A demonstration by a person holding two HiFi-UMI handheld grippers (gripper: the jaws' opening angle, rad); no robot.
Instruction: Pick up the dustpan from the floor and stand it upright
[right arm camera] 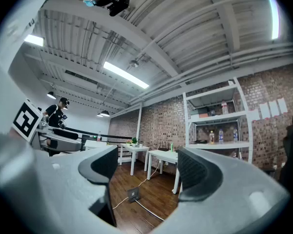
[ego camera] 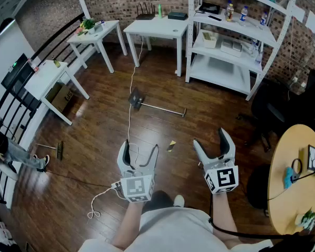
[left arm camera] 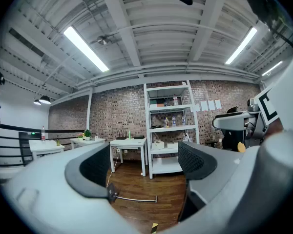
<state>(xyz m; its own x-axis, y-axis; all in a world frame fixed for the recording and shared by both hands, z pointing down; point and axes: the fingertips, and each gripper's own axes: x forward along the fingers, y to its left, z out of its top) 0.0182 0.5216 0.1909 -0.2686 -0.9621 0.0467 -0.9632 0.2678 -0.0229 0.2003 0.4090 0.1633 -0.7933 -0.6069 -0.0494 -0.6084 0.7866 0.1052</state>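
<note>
The dustpan (ego camera: pixel 136 99) lies flat on the wooden floor in the middle of the room, its long metal handle (ego camera: pixel 163 109) stretching to the right. Both grippers are held level well short of it. My left gripper (ego camera: pixel 142 147) is open with nothing between its fingers, and the dustpan (left arm camera: pixel 112 195) shows low between its jaws in the left gripper view. My right gripper (ego camera: pixel 210 138) is open and empty too. In the right gripper view the dustpan (right arm camera: pixel 133 194) sits far off on the floor between the jaws.
A white cable (ego camera: pixel 129 114) runs along the floor past the dustpan. A small yellow and black piece (ego camera: pixel 171 146) lies just ahead of the grippers. White tables (ego camera: pixel 156 28) and a shelf unit (ego camera: pixel 231 46) line the brick wall. A round wooden table (ego camera: pixel 296 182) and a black chair (ego camera: pixel 270 109) stand at the right.
</note>
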